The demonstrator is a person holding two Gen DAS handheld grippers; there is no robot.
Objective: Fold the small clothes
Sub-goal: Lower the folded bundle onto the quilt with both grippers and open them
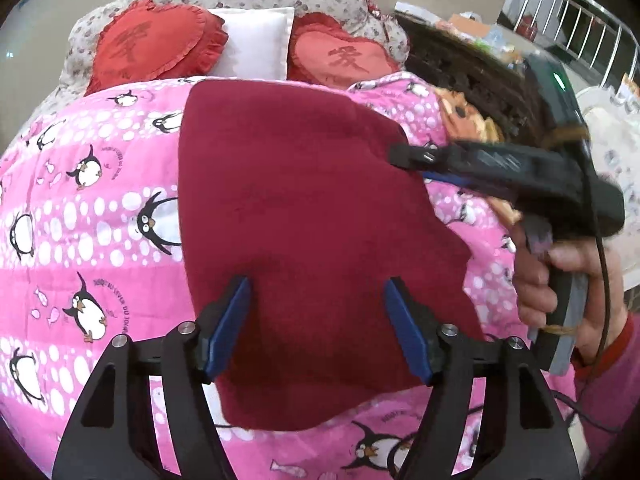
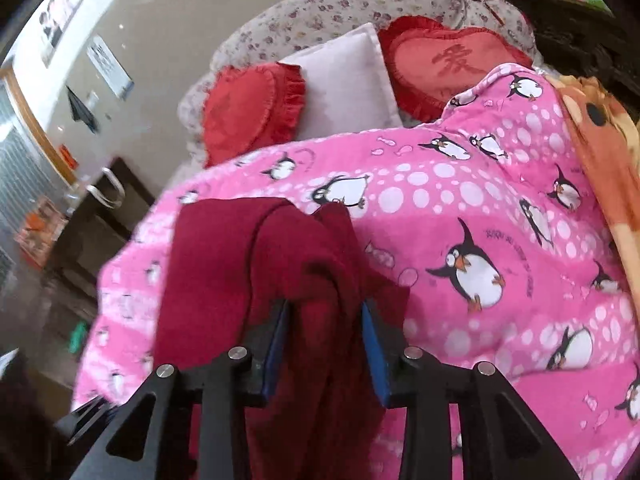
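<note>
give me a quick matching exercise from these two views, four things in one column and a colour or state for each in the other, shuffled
Things:
1. left tool
2. right tool
3. white pillow
4. quilt

States:
a. pink with penguins, lying under the dark red cloth
b. between two red heart cushions
c. fingers apart over the cloth, nothing gripped
d. a bunched fold of cloth between its fingers

Pairs: 1-c, 2-d, 3-b, 4-a
</note>
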